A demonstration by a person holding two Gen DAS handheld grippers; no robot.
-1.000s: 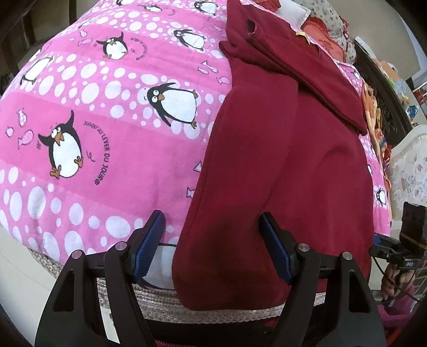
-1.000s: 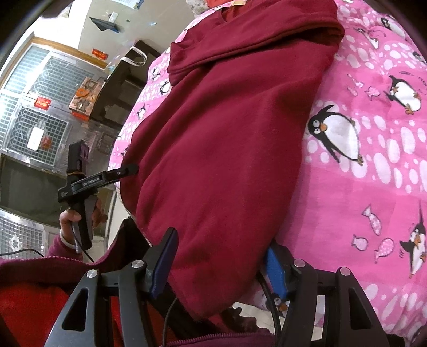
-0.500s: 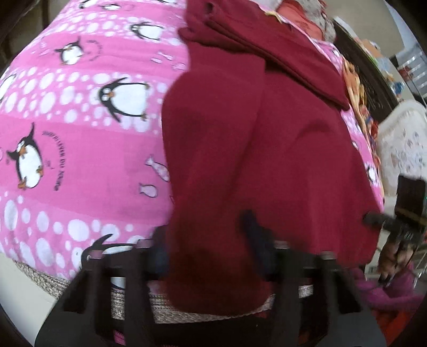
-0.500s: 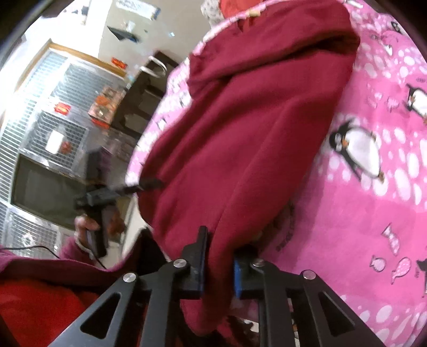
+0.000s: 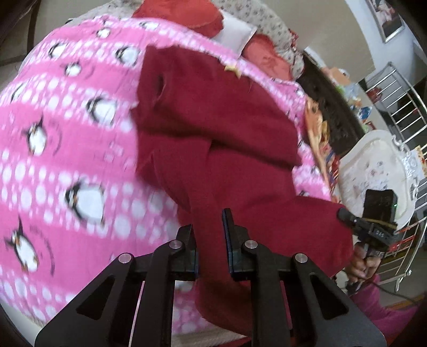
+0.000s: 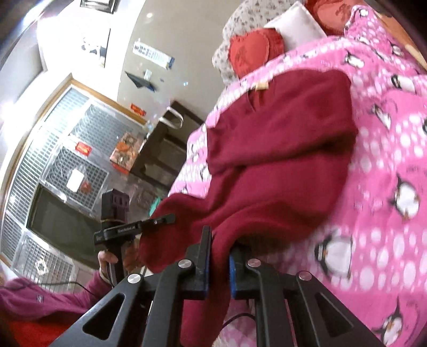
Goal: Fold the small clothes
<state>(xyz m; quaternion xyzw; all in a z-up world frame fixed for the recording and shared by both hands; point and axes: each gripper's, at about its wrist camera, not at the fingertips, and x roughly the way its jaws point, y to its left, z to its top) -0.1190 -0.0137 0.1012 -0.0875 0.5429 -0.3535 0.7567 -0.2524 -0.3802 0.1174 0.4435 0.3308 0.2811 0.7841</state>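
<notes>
A dark red fleece garment (image 5: 213, 128) lies on a pink penguin blanket (image 5: 66, 149), its far part folded over. My left gripper (image 5: 209, 229) is shut on the garment's near hem and lifts it off the blanket. My right gripper (image 6: 220, 248) is shut on the other end of the same hem of the garment (image 6: 280, 149), also raised. The right gripper shows at the right of the left wrist view (image 5: 373, 227); the left gripper shows in the right wrist view (image 6: 160, 221). The blanket also shows in the right wrist view (image 6: 387, 160).
Red and white pillows (image 5: 202, 16) lie at the bed's far end. A dark cabinet (image 5: 333, 106) and a white carved chair (image 5: 373, 165) stand beside the bed. In the right wrist view a dark dresser (image 6: 165, 149) and a barred window (image 6: 53, 160) stand beyond the bed edge.
Both grippers closed on the garment's near hem and lifted it up and forward over the blanket. The cloth now bunches and hangs between them.
</notes>
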